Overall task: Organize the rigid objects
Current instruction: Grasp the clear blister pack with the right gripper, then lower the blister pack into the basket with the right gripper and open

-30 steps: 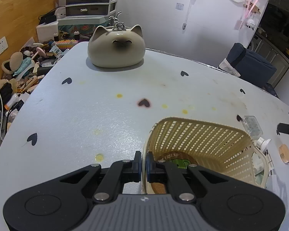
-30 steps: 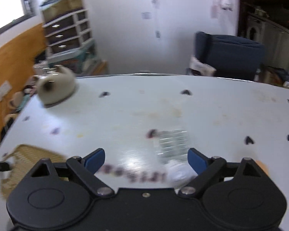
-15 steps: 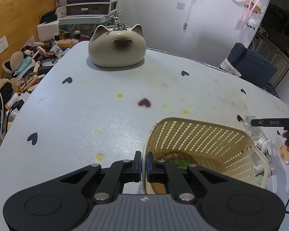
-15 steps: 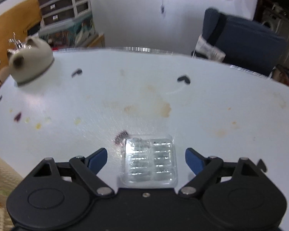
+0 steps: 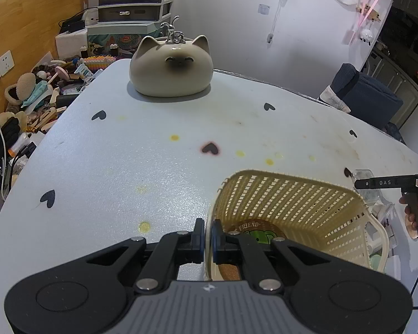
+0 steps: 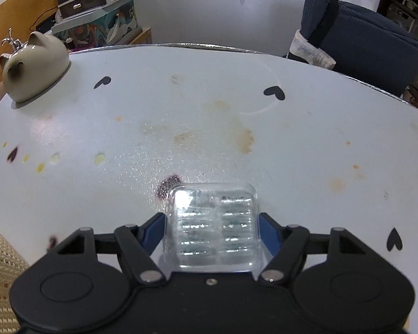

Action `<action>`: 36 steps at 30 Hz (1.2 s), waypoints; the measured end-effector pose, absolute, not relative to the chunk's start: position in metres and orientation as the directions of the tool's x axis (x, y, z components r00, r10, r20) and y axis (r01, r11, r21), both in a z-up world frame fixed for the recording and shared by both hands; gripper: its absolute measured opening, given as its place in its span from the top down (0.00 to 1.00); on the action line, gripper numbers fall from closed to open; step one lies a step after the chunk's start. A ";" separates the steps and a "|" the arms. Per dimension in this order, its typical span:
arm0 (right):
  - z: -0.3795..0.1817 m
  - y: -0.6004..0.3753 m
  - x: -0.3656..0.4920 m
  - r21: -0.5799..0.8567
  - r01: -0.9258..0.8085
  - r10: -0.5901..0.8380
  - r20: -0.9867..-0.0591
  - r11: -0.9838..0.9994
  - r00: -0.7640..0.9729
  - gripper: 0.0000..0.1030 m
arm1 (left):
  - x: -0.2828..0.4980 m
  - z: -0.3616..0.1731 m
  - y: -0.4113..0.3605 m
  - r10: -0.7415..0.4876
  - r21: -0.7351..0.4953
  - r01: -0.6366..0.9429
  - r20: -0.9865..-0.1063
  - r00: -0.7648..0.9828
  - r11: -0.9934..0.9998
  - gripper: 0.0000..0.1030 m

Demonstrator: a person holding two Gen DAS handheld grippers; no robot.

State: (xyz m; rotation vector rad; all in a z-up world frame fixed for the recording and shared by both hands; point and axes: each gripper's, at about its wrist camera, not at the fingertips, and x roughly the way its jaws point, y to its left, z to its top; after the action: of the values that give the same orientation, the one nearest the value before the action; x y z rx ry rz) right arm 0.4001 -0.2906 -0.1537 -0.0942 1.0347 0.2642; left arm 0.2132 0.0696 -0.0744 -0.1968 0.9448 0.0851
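Clearly, two grippers are at work on one white round table (image 6: 306, 128) printed with small black hearts. Seen from the left wrist, the left gripper (image 5: 207, 235) is clenched on the near rim of the single cream woven-plastic basket (image 5: 287, 200), one finger outside the wall and one inside it. Within that basket lie a round brown disc lettered "FRIEND" (image 5: 253, 229) and a flat cork-coloured piece (image 5: 230, 271), two items that can be counted; anything deeper is hidden by the gripper body.

From the right wrist, the right gripper (image 6: 212, 229) has its two blue-padded fingers (image 6: 156, 229) closed against the sides of one clear plastic blister tray (image 6: 213, 226), which holds two columns of ribbed pockets. The tray sits low over the table, to the right of the basket; whether it touches the surface cannot be told. Beside the basket's far right wall, a few more clear and white pieces (image 5: 381, 214) lie blurred, their number uncertain.

One beige ceramic cat-shaped jar (image 5: 170, 66) stands at the table's far edge, well apart from the basket. One dark blue padded chair (image 6: 359, 27) stands beyond the table.
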 end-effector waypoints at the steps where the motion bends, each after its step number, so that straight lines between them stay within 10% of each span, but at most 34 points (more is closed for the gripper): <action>1: -0.151 -0.290 0.398 0.055 -0.256 0.178 -0.855 0.965 0.487 0.29 | 0.213 -0.074 0.070 -0.014 -0.132 -0.159 -0.811 0.585 0.978 0.95; 16: -0.046 -0.227 0.306 0.306 -0.327 0.444 -0.701 0.894 0.558 0.29 | 0.209 -0.079 0.072 -0.037 -0.153 -0.147 -0.806 0.591 0.977 0.95; 36: -0.112 -0.095 0.294 0.441 -0.150 0.465 -0.854 0.885 0.234 0.29 | 0.209 -0.079 0.073 -0.071 -0.147 -0.080 -0.801 0.594 0.986 0.95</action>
State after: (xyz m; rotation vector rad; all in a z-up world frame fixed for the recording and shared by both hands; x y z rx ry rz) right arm 0.2938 -0.0950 -0.1115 0.2911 1.2697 0.4308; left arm 0.2088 0.0732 -0.0792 -0.1740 0.9360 0.0051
